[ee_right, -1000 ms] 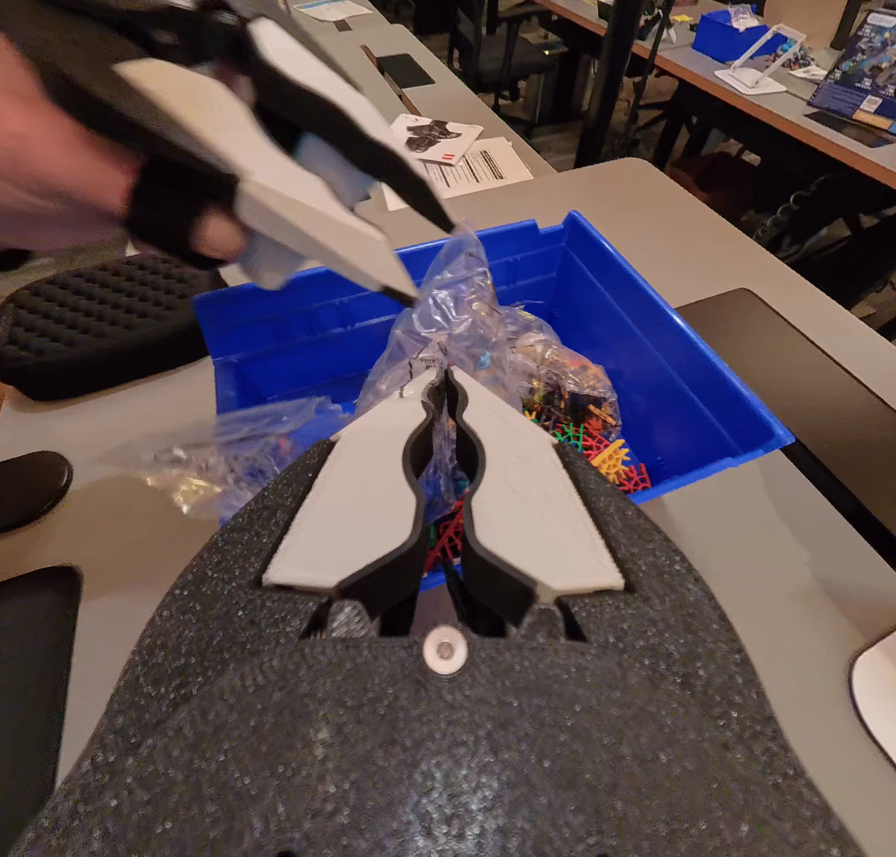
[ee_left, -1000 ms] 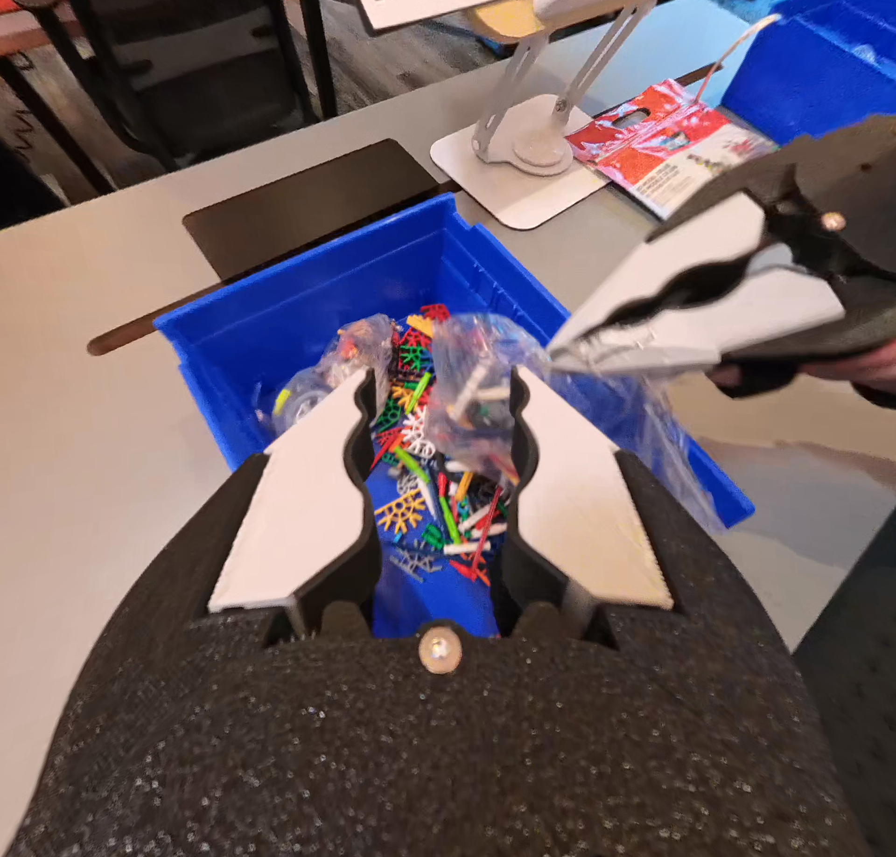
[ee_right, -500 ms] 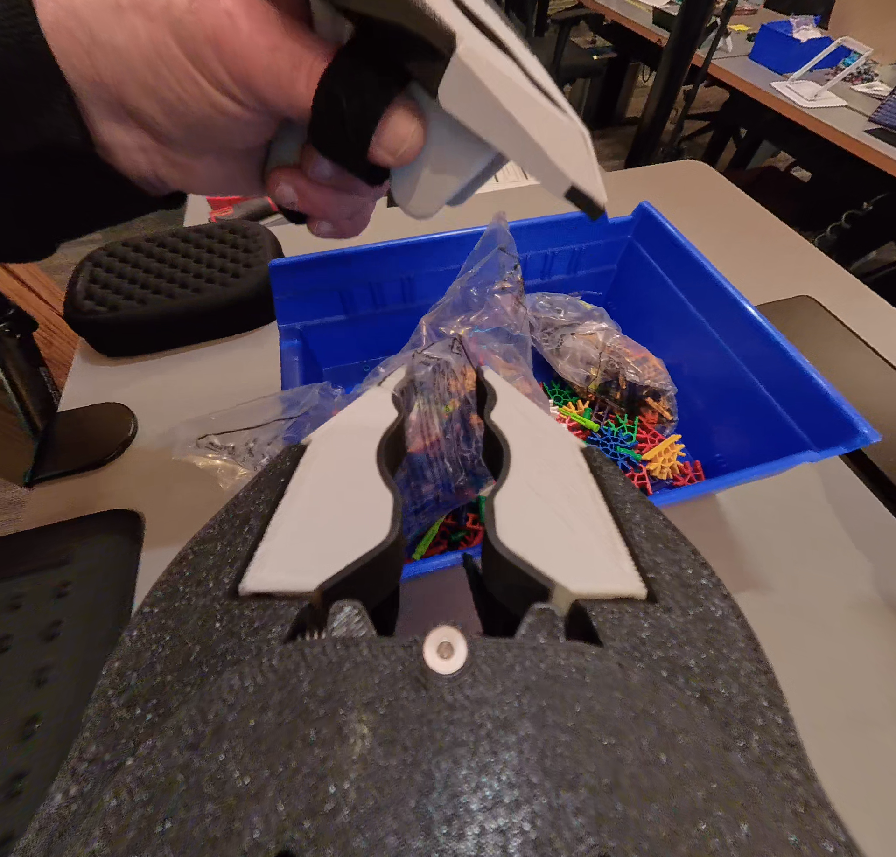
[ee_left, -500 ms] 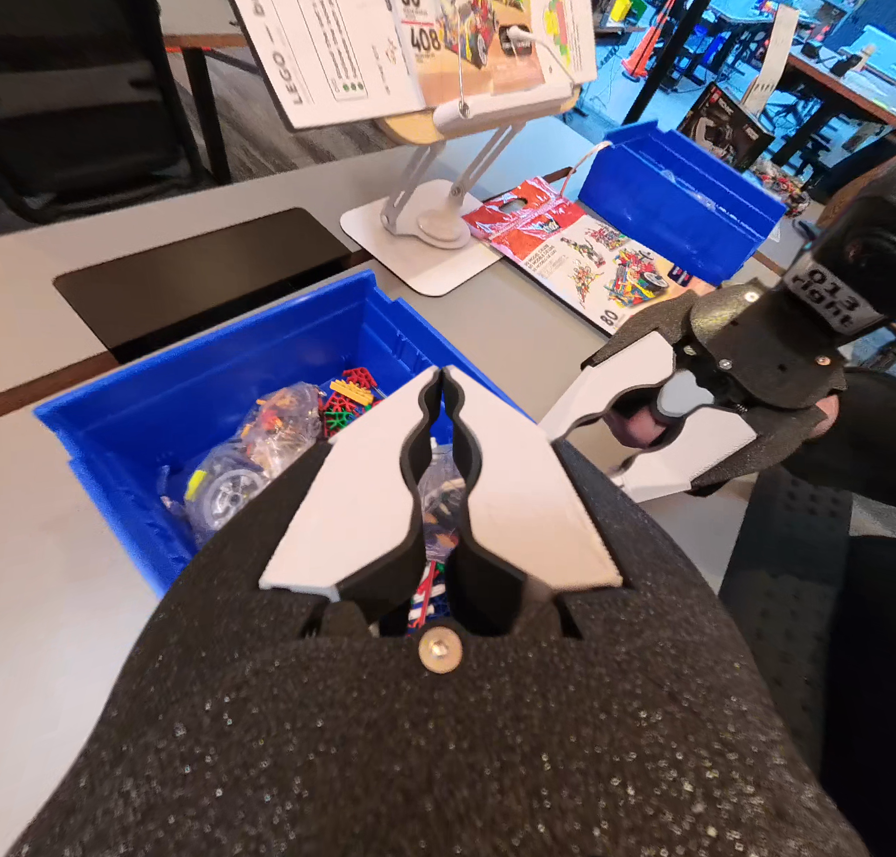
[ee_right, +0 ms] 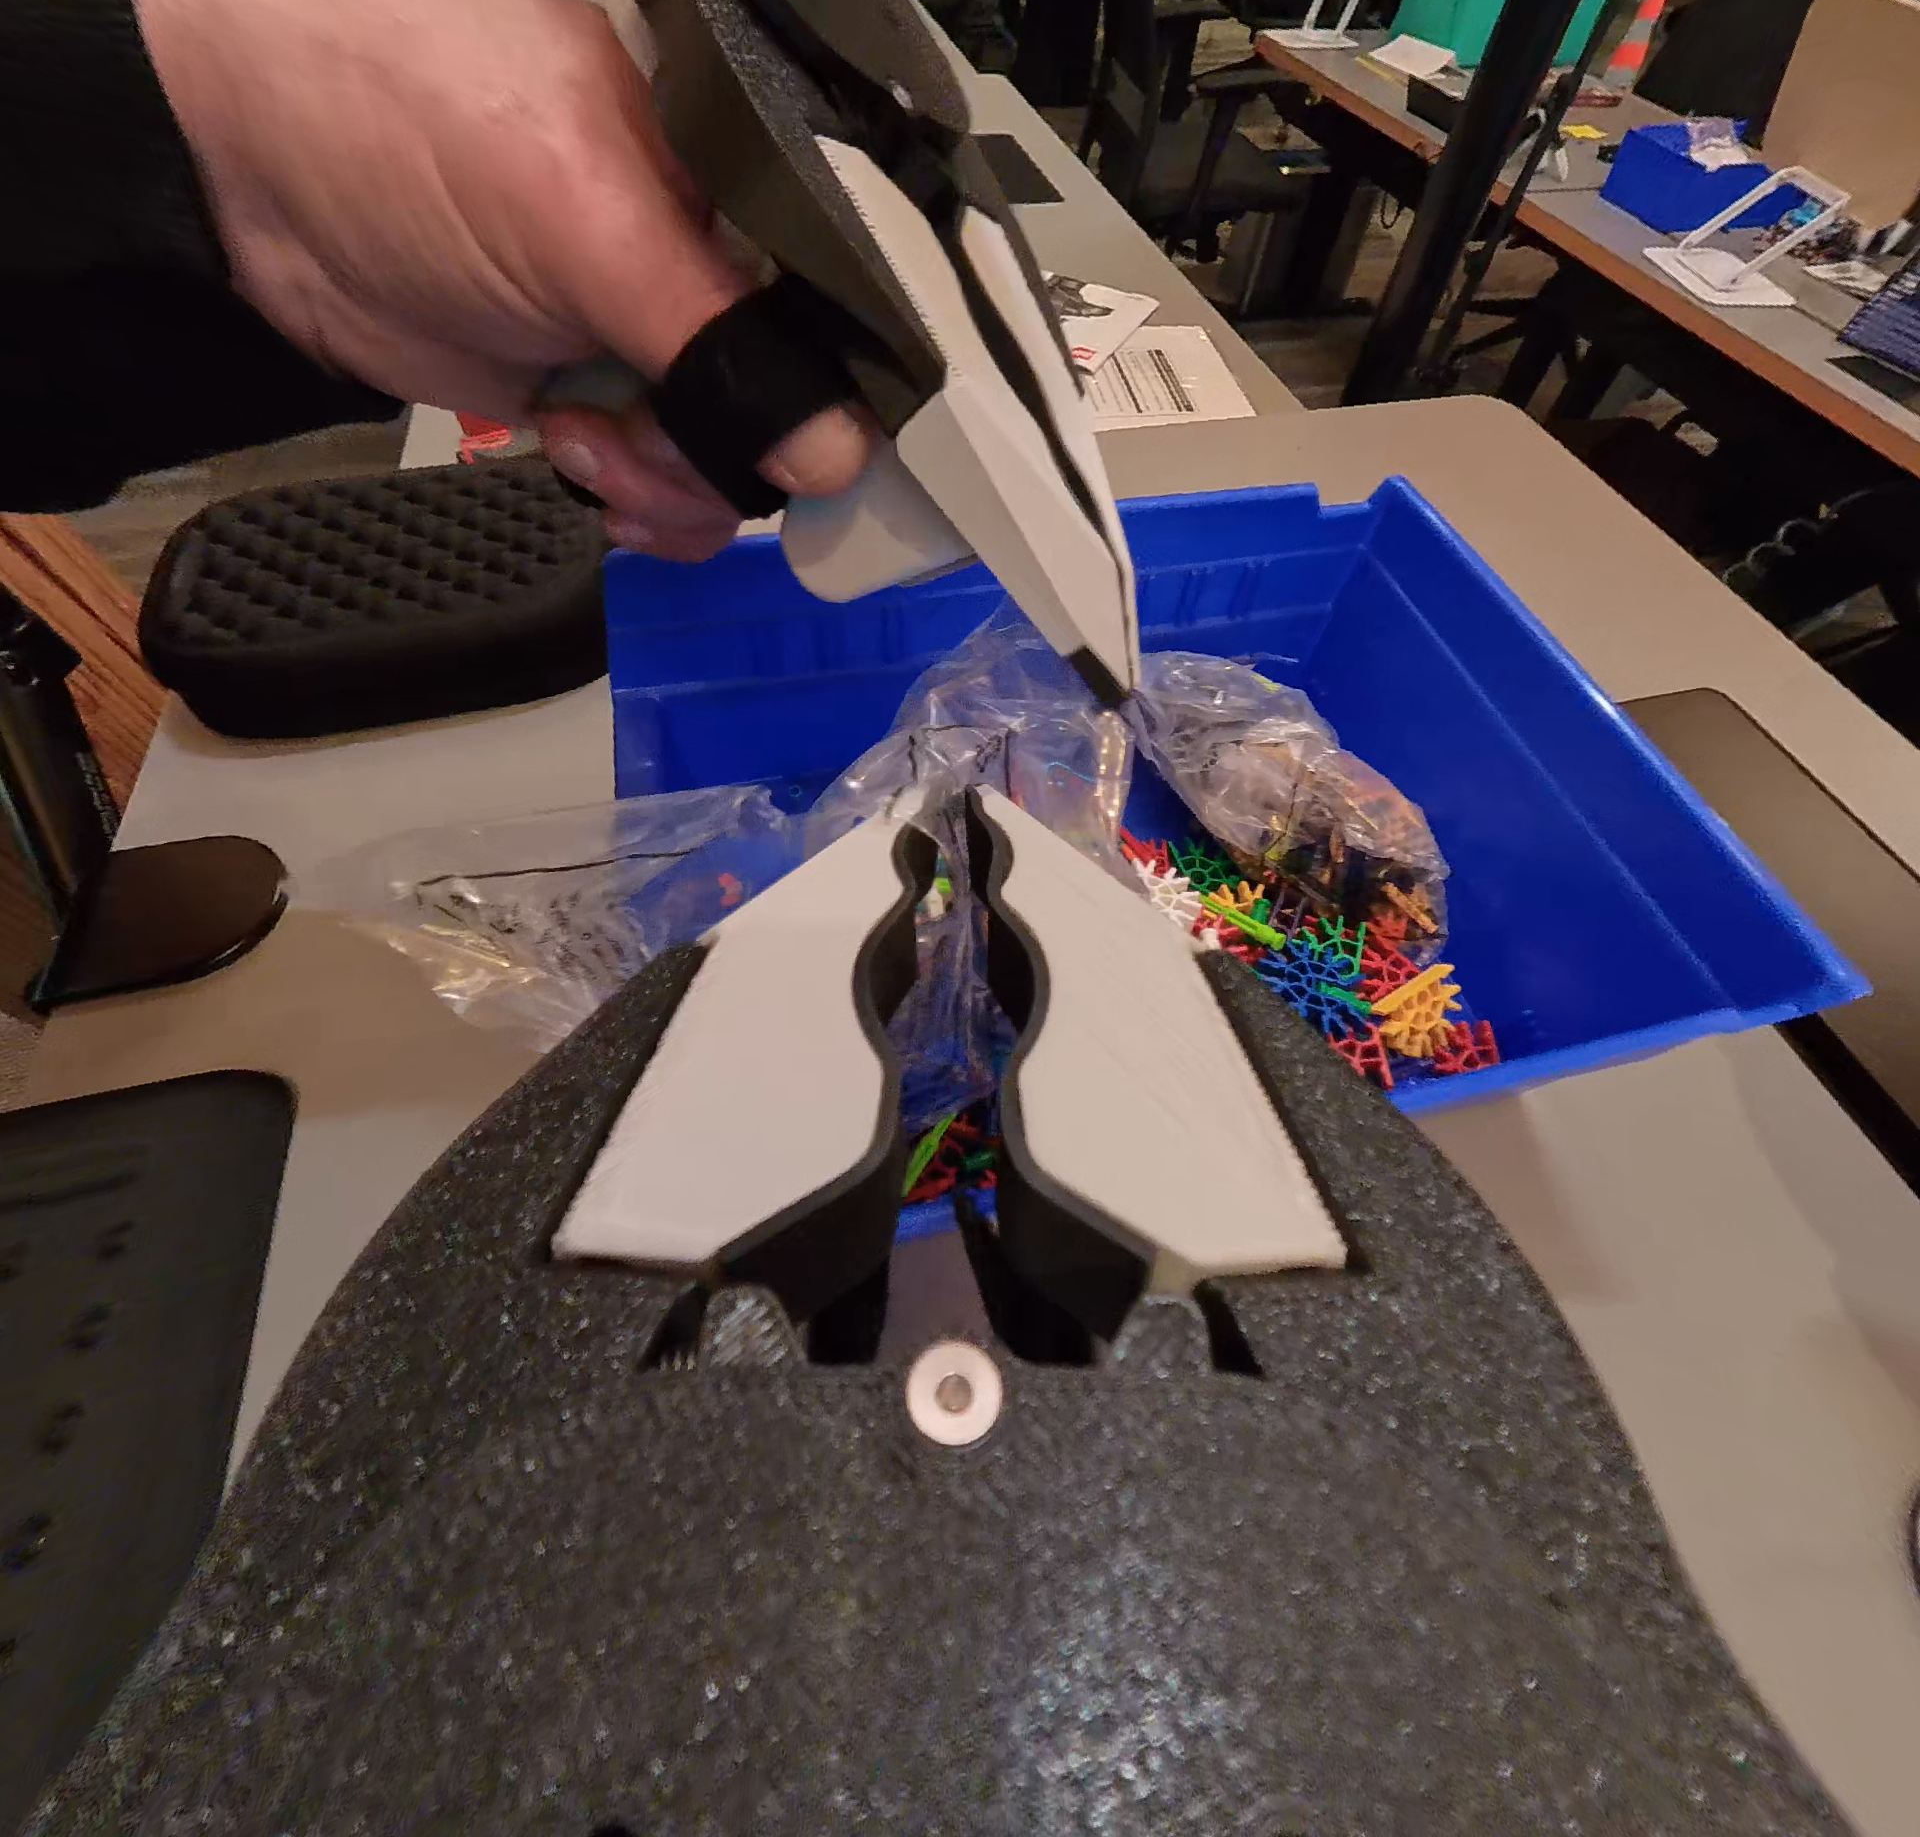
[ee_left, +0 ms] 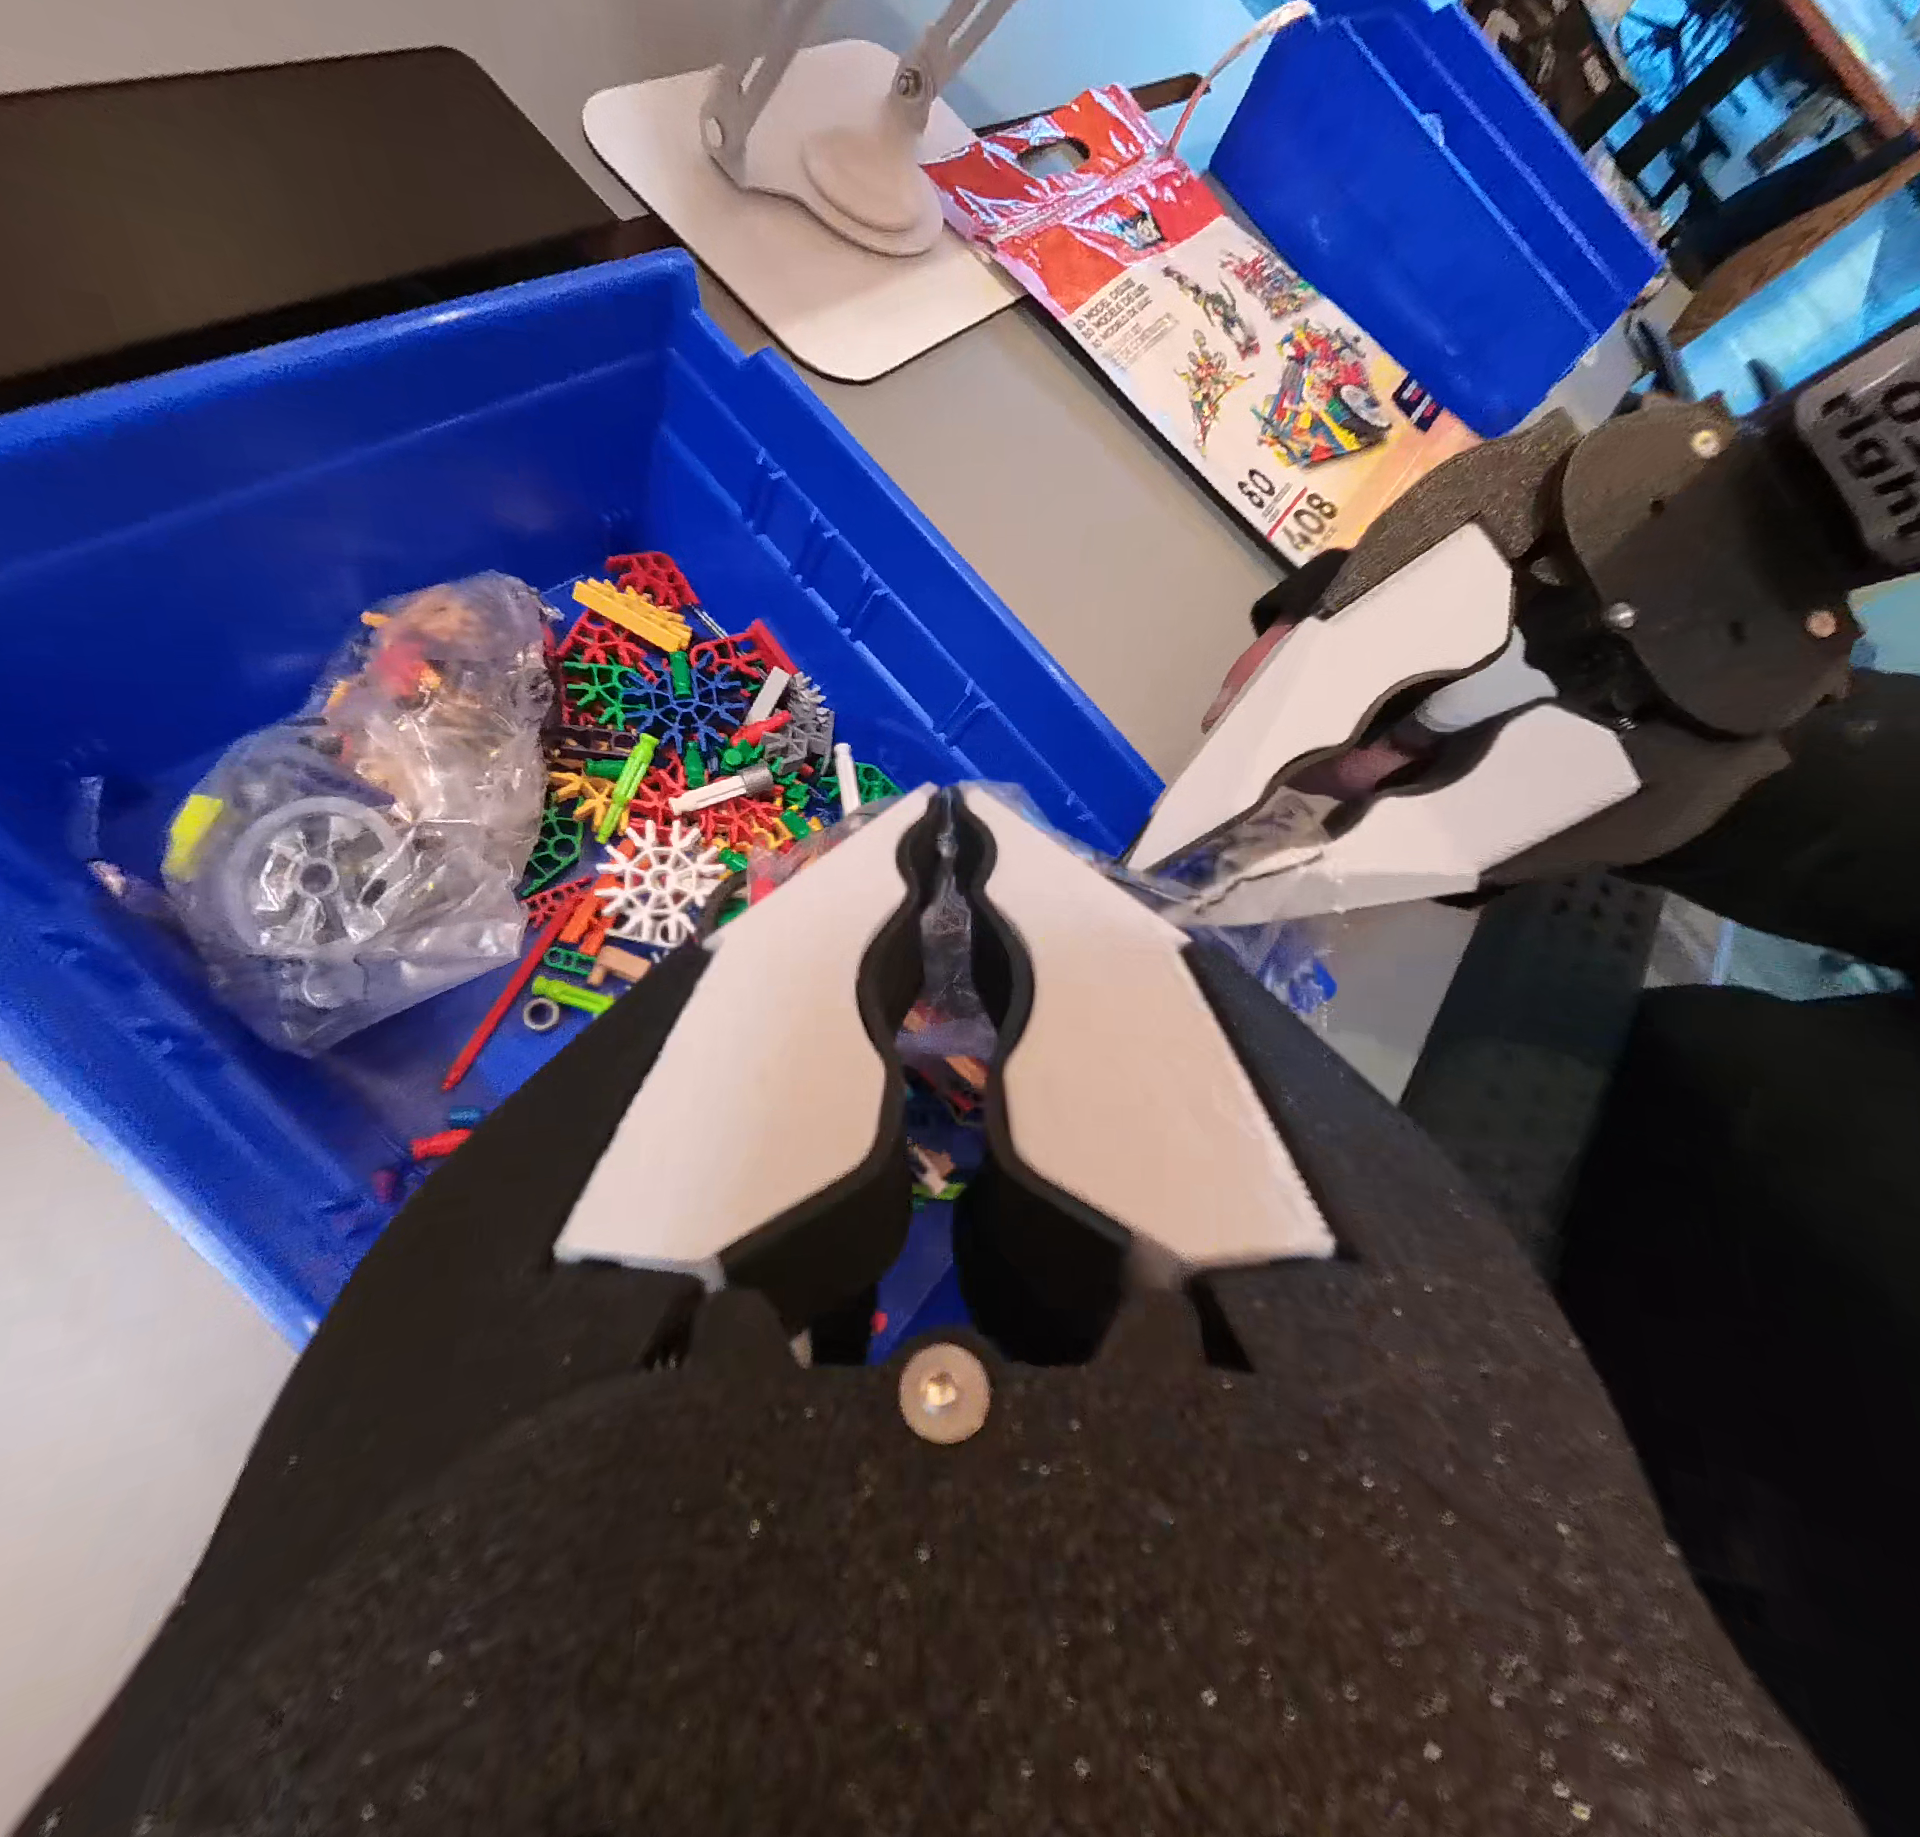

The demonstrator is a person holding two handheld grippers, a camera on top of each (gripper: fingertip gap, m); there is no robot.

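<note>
Left wrist view: left claw [ee_left: 948, 800] is pinched shut on a clear plastic bag [ee_left: 940, 966] over the near corner of the blue bin [ee_left: 343, 437] on the bench [ee_left: 1049, 447], with the right claw [ee_left: 1153, 857] clamped on the same bag's other side. Right wrist view: right claw [ee_right: 945, 800] grips the bag [ee_right: 997, 738], left claw [ee_right: 1112, 691] pinching its top above loose colourful pieces [ee_right: 1340, 966]; I reckon opposite pulls could rip it and scatter parts outside the bin [ee_right: 1507, 738].

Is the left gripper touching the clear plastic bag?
Touching. In the right wrist view the left gripper pinches the clear plastic bag at its tip, jaws closed on it.
</note>
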